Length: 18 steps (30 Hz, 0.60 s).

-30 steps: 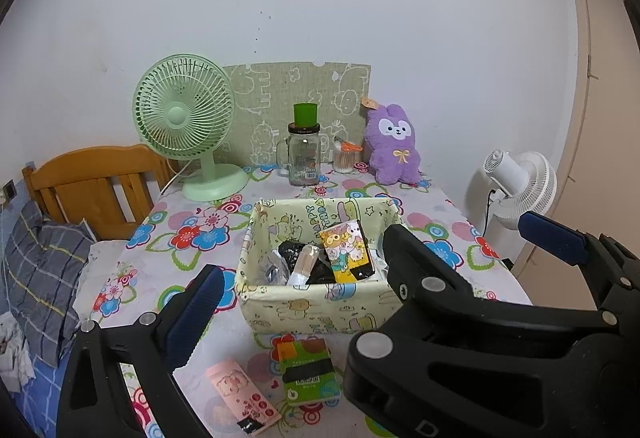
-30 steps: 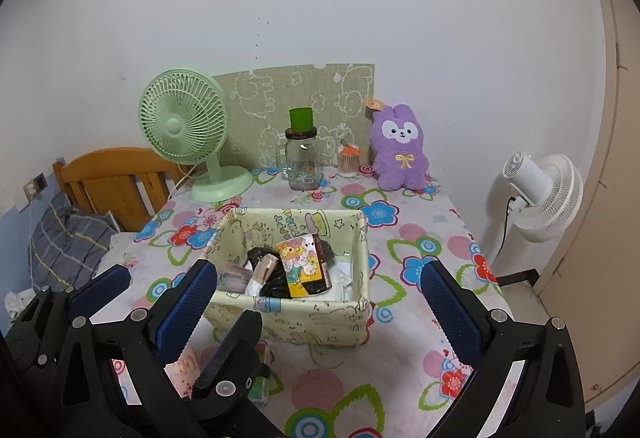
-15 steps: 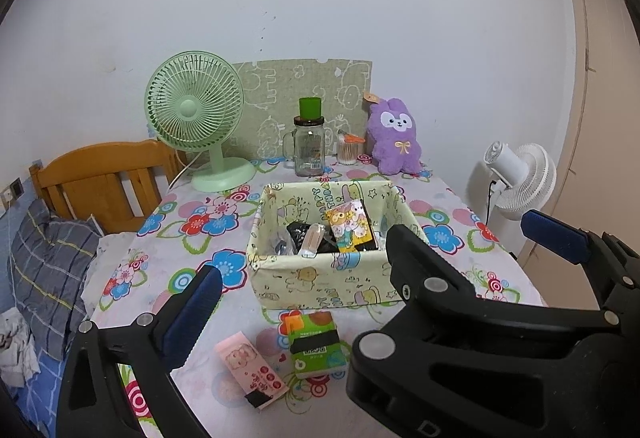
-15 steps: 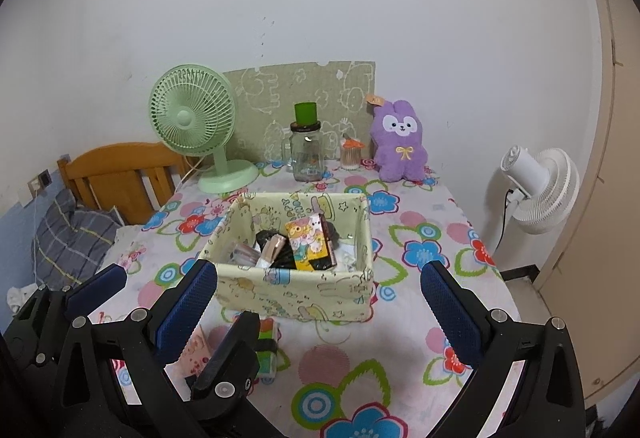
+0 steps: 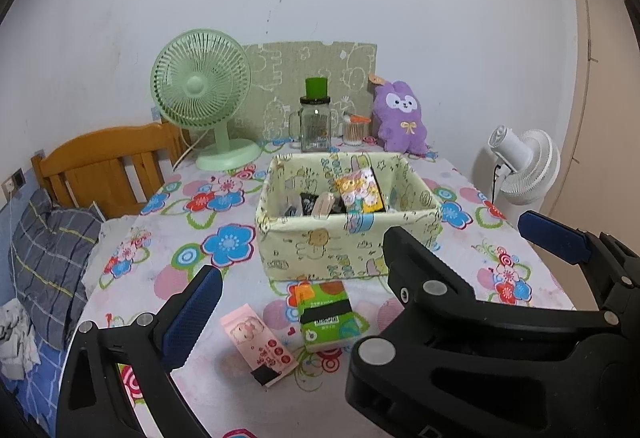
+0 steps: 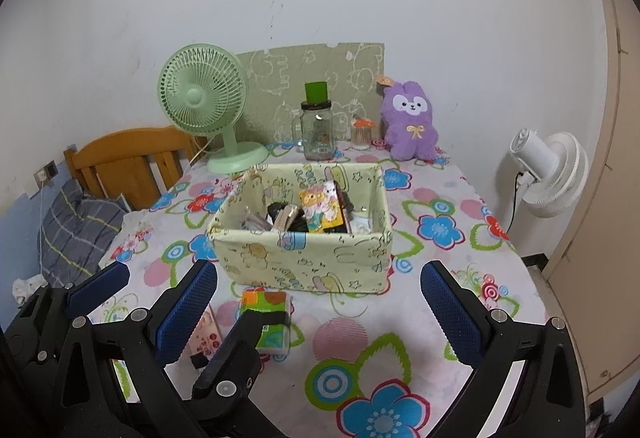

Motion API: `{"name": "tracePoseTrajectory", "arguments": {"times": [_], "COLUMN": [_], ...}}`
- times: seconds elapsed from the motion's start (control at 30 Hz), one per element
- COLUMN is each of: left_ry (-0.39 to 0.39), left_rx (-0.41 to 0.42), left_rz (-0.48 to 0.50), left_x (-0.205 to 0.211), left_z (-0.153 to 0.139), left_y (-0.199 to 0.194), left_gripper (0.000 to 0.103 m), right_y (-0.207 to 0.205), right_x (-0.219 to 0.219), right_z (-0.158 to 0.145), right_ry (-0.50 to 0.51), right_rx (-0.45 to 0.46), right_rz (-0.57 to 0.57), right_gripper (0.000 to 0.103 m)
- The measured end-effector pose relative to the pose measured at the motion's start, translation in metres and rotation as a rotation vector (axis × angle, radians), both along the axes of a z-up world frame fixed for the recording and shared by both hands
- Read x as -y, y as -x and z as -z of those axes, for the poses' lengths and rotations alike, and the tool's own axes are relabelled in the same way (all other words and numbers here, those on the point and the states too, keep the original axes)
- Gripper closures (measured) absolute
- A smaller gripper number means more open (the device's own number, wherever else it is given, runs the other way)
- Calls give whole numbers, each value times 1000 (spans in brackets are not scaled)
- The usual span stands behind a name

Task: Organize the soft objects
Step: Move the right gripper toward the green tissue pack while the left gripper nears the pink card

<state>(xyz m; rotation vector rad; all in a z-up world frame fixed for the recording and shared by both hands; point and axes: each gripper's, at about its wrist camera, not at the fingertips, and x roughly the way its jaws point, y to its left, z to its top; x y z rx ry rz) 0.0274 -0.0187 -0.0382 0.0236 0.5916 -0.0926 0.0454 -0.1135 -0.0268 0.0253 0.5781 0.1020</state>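
A pale green fabric box [image 5: 344,246] [image 6: 304,258] sits mid-table and holds several small packets. In front of it lie a green tissue pack [image 5: 326,316] [image 6: 268,318] and a pink packet [image 5: 258,344] [image 6: 206,338]. A purple plush rabbit [image 5: 400,119] [image 6: 410,121] stands at the back by the wall. My left gripper [image 5: 372,278] is open and empty above the near table, over the two packs. My right gripper [image 6: 320,310] is open and empty, just right of it.
A green desk fan [image 5: 204,97], a glass jar with a green lid [image 5: 315,123] and a small cotton-swab jar [image 5: 354,127] stand at the back. A wooden chair [image 5: 104,165] and bedding are left of the table. A white floor fan [image 5: 524,165] stands right.
Both grippers have drawn back and risen from the box, so more of the near table and the two packs shows. Both stay open and empty.
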Motion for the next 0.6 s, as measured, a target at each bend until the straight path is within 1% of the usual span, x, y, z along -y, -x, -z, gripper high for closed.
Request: {"name": "tracePoseTrajectory", "arguments": {"times": [0.3, 0.6], "left_ry": [-9, 2], "left_rx": [-31, -91], "left_rz": [3, -10], "left_x": [-8, -25], "left_z": [23, 46], "left_y": [-3, -9], "left_gripper": [1, 3], "right_y": [-4, -15], "right_x": [-8, -24], "right_z": [25, 51], "right_ry": [-14, -11], "right_rx": [-43, -99], "right_rz": [-9, -32], "right_gripper": [0, 0]}}
